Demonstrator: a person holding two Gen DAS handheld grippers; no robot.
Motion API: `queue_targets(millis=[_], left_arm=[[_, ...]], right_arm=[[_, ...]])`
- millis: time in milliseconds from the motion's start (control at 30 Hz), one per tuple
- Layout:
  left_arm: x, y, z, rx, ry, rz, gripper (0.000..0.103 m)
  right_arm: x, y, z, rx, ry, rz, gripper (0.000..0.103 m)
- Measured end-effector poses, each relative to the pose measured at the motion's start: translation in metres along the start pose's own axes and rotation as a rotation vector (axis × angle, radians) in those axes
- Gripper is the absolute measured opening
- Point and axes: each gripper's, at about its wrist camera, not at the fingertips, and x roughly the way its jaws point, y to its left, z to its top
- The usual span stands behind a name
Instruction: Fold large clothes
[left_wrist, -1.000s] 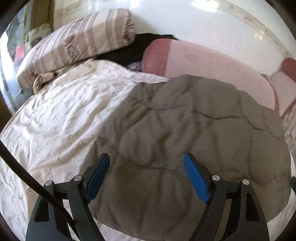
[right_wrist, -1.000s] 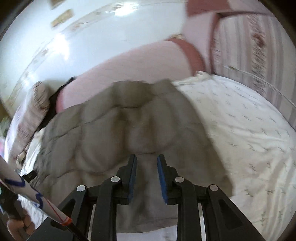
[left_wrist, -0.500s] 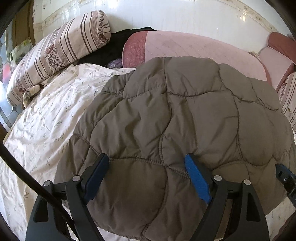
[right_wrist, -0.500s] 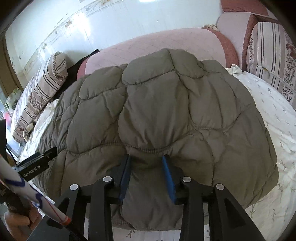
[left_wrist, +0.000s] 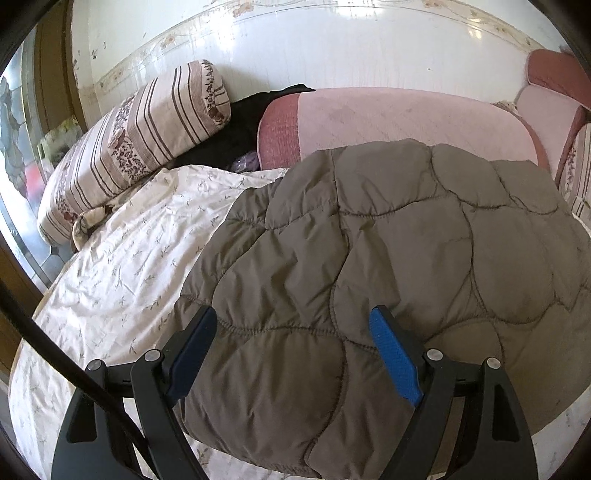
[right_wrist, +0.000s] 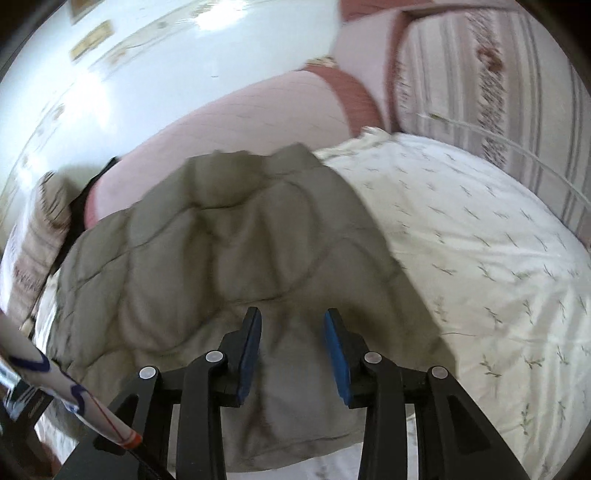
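A grey-brown quilted jacket (left_wrist: 406, 240) lies folded on the white flowered bed sheet (left_wrist: 122, 266). My left gripper (left_wrist: 291, 314) hovers over the jacket's near left part, its blue pads wide apart and nothing pressed between them. In the blurred right wrist view the same jacket (right_wrist: 221, 251) spreads toward the pink headboard. My right gripper (right_wrist: 292, 314) stands over the jacket's near edge, jaws partly apart, and the fabric shows in the gap without either pad pressing on it.
A striped pillow (left_wrist: 140, 136) and a black garment (left_wrist: 236, 125) lie at the far left by the pink padded headboard (left_wrist: 388, 122). A striped cushion (right_wrist: 480, 74) stands at the right. Bare sheet (right_wrist: 480, 240) lies right of the jacket. A black cable (left_wrist: 55, 343) crosses the lower left.
The right gripper's jaws have spread wider than a second ago. The jacket bulged up close half a second ago and now lies lower and flatter. Both views have shifted.
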Motion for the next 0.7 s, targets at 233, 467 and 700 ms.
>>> queue_targets(millis=[233, 467, 700], left_arm=[[0.003, -0.006, -0.003, 0.015, 0.002, -0.001, 0.084], [0.003, -0.007, -0.005, 0.021, -0.007, -0.004, 0.084], [0.001, -0.011, -0.006, 0.035, -0.013, -0.004, 0.084]], right_arm=[[0.014, 0.000, -0.005, -0.027, 0.039, -0.020, 0.043], [0.020, 0.005, -0.009, -0.052, 0.048, -0.037, 0.045], [0.020, 0.006, -0.009, -0.064, 0.048, -0.044, 0.045]])
